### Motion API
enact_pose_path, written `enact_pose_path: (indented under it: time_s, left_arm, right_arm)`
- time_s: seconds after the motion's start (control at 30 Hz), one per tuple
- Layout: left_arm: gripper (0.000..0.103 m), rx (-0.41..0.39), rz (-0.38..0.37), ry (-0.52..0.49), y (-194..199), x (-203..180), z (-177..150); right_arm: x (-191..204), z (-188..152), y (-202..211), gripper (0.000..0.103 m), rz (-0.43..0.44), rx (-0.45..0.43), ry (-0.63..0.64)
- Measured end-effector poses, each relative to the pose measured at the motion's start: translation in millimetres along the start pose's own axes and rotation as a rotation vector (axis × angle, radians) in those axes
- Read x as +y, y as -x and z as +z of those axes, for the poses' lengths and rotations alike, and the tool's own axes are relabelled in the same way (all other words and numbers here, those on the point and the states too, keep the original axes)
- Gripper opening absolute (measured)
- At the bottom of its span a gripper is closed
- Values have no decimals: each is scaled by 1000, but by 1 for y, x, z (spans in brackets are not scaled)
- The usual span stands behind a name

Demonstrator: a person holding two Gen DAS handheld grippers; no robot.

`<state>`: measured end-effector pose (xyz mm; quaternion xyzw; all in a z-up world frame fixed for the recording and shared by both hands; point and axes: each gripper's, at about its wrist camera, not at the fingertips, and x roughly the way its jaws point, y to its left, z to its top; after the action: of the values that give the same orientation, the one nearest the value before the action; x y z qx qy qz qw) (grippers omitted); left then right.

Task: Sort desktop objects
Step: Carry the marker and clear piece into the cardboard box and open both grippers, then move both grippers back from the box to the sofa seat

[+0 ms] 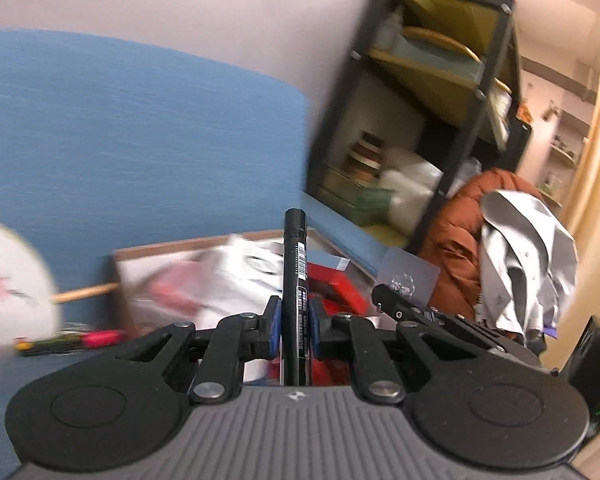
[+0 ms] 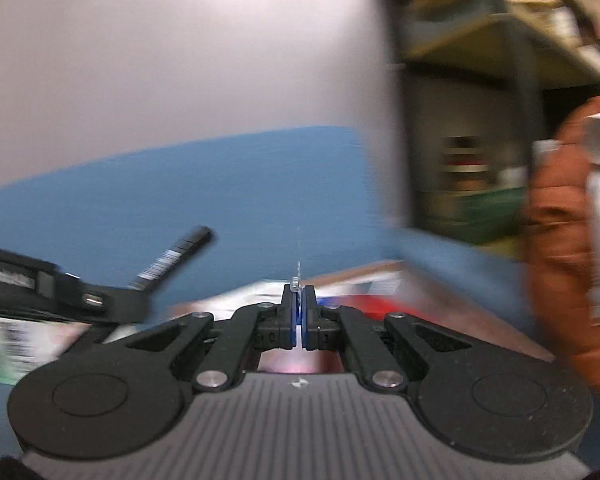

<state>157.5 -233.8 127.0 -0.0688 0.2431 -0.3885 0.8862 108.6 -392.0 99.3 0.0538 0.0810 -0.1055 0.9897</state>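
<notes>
My left gripper [image 1: 296, 308] is shut on a black marker [image 1: 295, 264] that points up and forward, above an open cardboard box [image 1: 204, 276] of mixed items. In the right wrist view that marker [image 2: 172, 258] shows at the left, held by the left gripper. My right gripper [image 2: 299, 296] is shut on a thin clear plastic card [image 2: 298, 280], seen edge-on. In the left wrist view the right gripper [image 1: 384, 294] holds this clear card [image 1: 410, 278] with a hook on it, right of the box.
A blue partition [image 1: 140, 140] stands behind the box. A round white fan [image 1: 8, 284] and a pink pen [image 1: 96, 338] lie at the left. A black shelf rack [image 1: 420, 120] and an orange jacket [image 1: 460, 248] stand at the right.
</notes>
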Motion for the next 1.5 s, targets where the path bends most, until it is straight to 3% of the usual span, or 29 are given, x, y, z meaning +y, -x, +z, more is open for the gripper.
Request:
enact_pose_path:
  time_s: [0.13, 0.37, 0.4, 0.43, 0.47, 0.53, 0.57, 0.6, 0.67, 0.87, 1.27, 1.4, 1.5]
  left_arm:
    - [14, 30, -27, -36, -37, -22, -4]
    - [14, 47, -20, -130, -70, -35, -7]
    - [15, 38, -18, -135, -69, -33, -7]
    - [32, 24, -22, -141, -67, -33, -8]
    - [61, 12, -25, -148, -64, -32, -9]
    - [81, -33, -10, -175, -53, -32, -11]
    - [81, -49, 2, -190, -50, -33, -12]
    - [82, -49, 8, -198, -48, -32, -11]
    - [86, -39, 15, -181, -45, -29, -9]
    - [92, -47, 64, -122, -39, -17, -8]
    - [92, -22, 79, -114, -31, -9, -17]
    - [92, -39, 68, -94, -9, 0, -17]
    - [92, -70, 84, -55, 19, 15, -20]
  right_arm:
    - [-22, -7, -18, 0, -188, 26, 54]
    - [-44, -26, -48, 2, -307, 114, 1]
    - [-45, -29, -51, 2, -308, 134, -5]
    - [-42, -32, -51, 2, -306, 152, -9]
    - [-41, -32, -50, 7, -307, 162, -14]
    - [-38, -29, -46, 37, -315, 134, -13]
    - [-37, -28, -43, 60, -321, 112, -12]
    - [-35, -27, -38, 75, -329, 81, -9]
    - [-31, -26, -34, 82, -340, 52, 0]
    - [-30, -27, -32, 89, -269, 88, -41]
    - [-25, -24, -36, 90, -257, 116, -40]
    - [-18, -20, -30, 90, -238, 115, -52]
    - [-5, -16, -20, 91, -176, 93, -56]
